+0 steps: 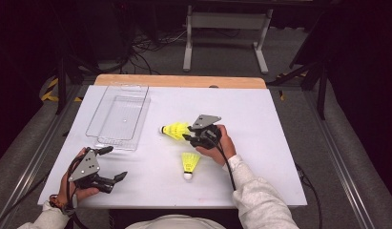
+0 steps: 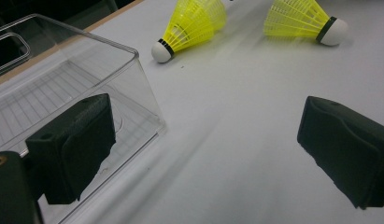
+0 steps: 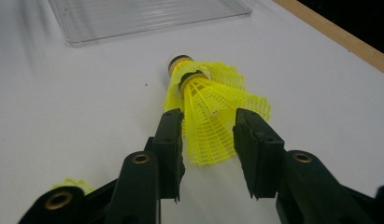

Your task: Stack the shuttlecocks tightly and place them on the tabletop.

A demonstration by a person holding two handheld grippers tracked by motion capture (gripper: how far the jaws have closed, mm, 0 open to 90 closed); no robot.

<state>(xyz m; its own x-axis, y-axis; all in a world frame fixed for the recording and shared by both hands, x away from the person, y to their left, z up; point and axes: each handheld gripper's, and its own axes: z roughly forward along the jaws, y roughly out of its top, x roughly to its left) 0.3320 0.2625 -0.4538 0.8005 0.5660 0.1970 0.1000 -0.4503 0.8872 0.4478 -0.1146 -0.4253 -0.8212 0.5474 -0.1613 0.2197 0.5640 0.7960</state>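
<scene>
At frame centre, the right gripper (image 3: 208, 140) brackets the nested shuttlecocks (image 3: 206, 105), jaws open, seemingly freeing them. The left gripper (image 1: 110, 164) waits lower left, jaws wide open, empty.

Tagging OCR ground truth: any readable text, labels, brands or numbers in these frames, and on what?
None readable. The two yellow plastic shuttlecocks, the clear plastic tray, the white table top and both black grippers show no print, label or number. The yellow-black floor tape is stripes only.
</scene>
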